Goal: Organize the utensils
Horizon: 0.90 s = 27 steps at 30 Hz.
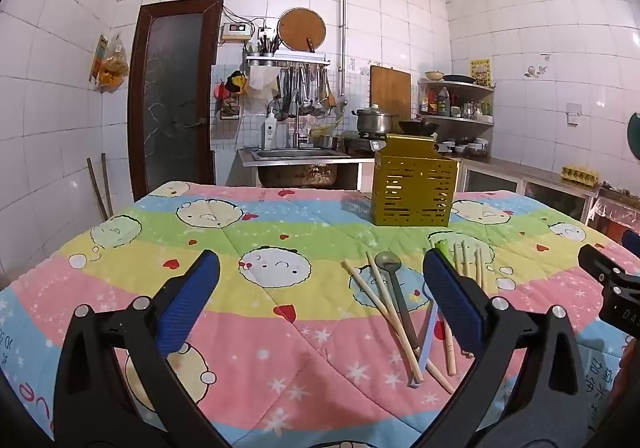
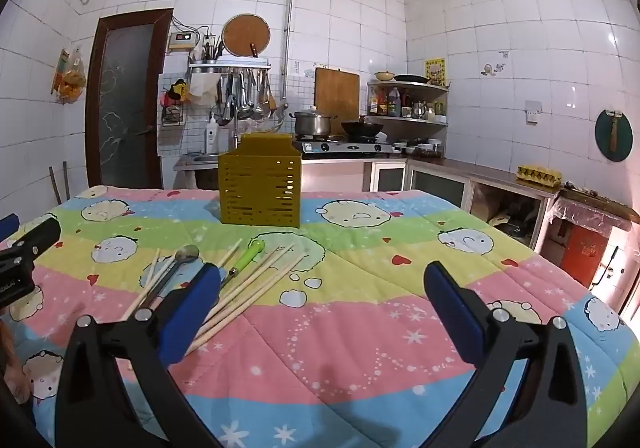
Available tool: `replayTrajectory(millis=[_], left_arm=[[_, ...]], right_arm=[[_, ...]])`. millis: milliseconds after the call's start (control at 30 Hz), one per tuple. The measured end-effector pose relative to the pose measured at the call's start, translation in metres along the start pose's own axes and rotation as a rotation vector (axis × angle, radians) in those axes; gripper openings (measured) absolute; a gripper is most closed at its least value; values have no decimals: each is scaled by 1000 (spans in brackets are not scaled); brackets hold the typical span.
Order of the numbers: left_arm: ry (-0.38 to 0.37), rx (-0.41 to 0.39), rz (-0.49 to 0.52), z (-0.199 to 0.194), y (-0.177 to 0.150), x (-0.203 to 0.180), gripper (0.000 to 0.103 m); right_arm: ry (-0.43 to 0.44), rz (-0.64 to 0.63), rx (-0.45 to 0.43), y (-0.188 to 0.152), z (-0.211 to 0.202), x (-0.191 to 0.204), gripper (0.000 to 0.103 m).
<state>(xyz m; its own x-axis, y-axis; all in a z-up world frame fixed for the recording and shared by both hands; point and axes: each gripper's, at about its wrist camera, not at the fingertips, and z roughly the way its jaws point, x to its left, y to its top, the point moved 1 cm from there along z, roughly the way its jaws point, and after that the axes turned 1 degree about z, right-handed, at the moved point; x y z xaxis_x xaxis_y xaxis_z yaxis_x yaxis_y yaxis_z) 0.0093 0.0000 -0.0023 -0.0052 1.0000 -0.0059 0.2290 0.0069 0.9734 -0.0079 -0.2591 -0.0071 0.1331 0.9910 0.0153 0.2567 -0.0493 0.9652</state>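
A yellow slotted utensil holder [image 1: 414, 184] [image 2: 260, 188] stands upright at the far side of the quilt-covered table [image 1: 280, 348] [image 2: 360, 328]. In front of it lie loose utensils: wooden chopsticks [image 1: 384, 308] [image 2: 256, 284], a dark spoon [image 1: 394, 276] [image 2: 176, 268], a green-handled tool [image 1: 443, 246] [image 2: 248, 254] and a pale blue handle [image 1: 428, 332]. My left gripper [image 1: 320, 268] hovers open to the left of the pile, its right finger over it. Open as well, my right gripper [image 2: 324, 272] hangs to the pile's right, and its left finger covers some chopstick ends. Neither holds anything.
Behind the table are a steel sink [image 1: 300, 154], a gas stove with a pot [image 2: 314, 124] and wok, and a counter with an egg tray [image 2: 538, 174] along the right wall. A dark door [image 1: 172, 100] is at the back left.
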Motion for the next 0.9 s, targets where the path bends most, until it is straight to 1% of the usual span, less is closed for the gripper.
replayTrajectory(millis=[233,400,467,500,900], left_arm=[[4,-10,2,-6,4,-3,98],[6,-10,-1,-9,6,1,98],[2,-13,8,-6,3,-2,98],[2,-13,7,-7,3,-1,98],[2,-15,11,-7,3,-2,98]], right_arm=[[-6,-3,-14,0,3,-5,99],[-10,-14,-25,-1,3,3,99],[-12,-13,-26,-1,5,4,99],[-12,-2,-27,1,-2,-2,99],[-13,-1,-32,1,-4,-2,99]])
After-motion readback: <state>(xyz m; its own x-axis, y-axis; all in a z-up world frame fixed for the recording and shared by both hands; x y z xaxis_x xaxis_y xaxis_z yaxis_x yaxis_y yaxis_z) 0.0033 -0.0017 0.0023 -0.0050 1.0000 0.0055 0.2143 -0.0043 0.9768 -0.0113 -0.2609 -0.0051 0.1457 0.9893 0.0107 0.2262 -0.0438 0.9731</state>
